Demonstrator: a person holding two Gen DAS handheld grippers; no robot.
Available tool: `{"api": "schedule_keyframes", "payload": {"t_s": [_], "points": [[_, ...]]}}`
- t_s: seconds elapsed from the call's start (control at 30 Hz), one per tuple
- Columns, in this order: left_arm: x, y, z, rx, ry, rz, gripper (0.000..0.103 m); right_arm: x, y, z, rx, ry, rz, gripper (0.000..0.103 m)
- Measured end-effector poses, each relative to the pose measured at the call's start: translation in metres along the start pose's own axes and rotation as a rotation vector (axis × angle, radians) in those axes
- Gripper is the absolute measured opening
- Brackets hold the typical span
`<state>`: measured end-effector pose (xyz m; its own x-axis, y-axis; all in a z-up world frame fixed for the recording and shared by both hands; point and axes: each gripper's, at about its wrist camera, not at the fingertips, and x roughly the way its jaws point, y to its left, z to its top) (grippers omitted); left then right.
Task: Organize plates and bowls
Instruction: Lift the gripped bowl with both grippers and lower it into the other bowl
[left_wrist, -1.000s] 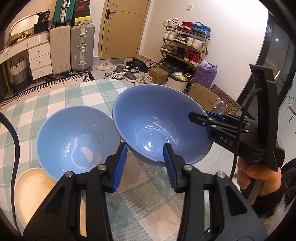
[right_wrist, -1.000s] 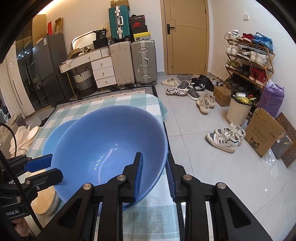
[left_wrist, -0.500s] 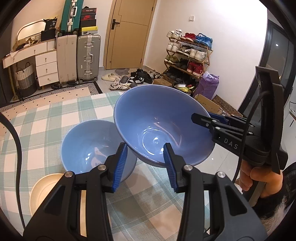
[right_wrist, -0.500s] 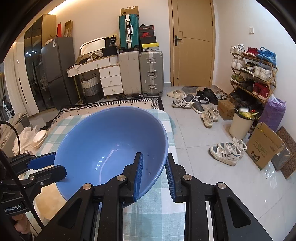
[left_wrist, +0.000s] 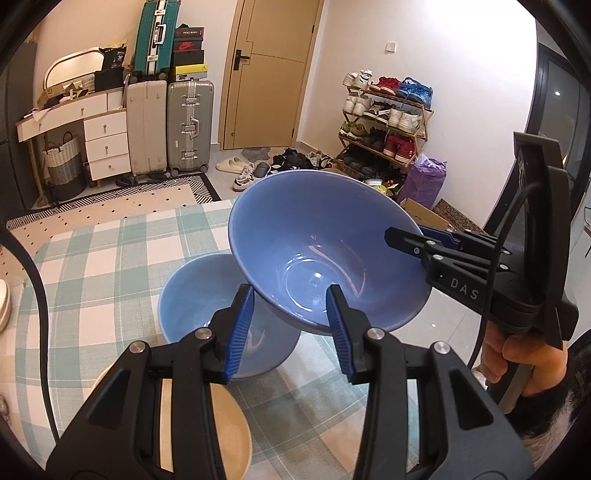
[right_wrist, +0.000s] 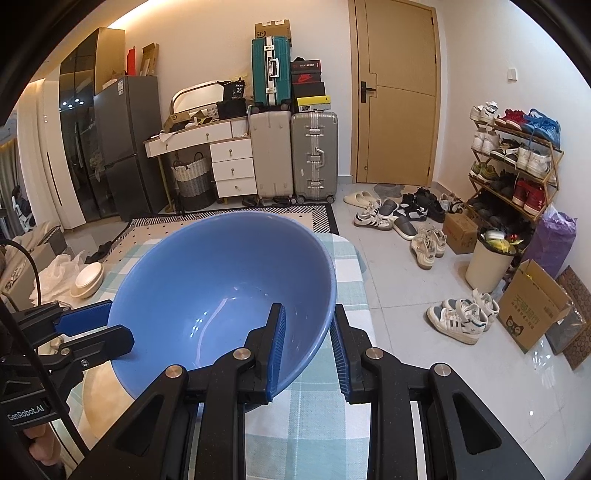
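Note:
A large blue bowl (left_wrist: 325, 254) hangs tilted above the table, held by both grippers. My left gripper (left_wrist: 290, 325) is shut on its near rim, one pad inside and one outside. My right gripper (left_wrist: 406, 236) clamps the rim at the bowl's right side. In the right wrist view the same bowl (right_wrist: 221, 295) fills the centre, with the right gripper (right_wrist: 308, 343) shut across its rim and the left gripper (right_wrist: 110, 326) at its left edge. A second blue bowl (left_wrist: 199, 295) rests on the table below. A beige plate (left_wrist: 229, 435) lies nearer, partly hidden by the fingers.
The table wears a green checked cloth (left_wrist: 92, 258); its right edge drops to a tiled floor with shoes (right_wrist: 454, 317) and a cardboard box (right_wrist: 535, 306). A small white bowl (right_wrist: 88, 280) sits on a white bag at the far left. A hand (left_wrist: 517, 358) holds the right gripper.
Both grippers have risen together with the large blue bowl. It now hangs higher above the second bowl, and the table and beige plate look farther below.

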<state>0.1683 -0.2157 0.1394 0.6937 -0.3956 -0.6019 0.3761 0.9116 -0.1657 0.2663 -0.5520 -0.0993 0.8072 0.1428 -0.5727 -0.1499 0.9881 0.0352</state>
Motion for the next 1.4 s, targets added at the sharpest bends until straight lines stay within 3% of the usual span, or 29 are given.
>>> {"api": "schedule_keyframes", "payload": {"t_s": [0.7,1.4], "points": [[-0.031,0.025,0.014,-0.012,-0.015,0.075,0.037,0.018,0.051,0.017,-0.04,0.009,0.03,0.026],[-0.013,0.051,0.005,-0.031,0.027,0.135,0.037,0.065,0.076,0.013,-0.053,0.066,0.054,0.027]]}}
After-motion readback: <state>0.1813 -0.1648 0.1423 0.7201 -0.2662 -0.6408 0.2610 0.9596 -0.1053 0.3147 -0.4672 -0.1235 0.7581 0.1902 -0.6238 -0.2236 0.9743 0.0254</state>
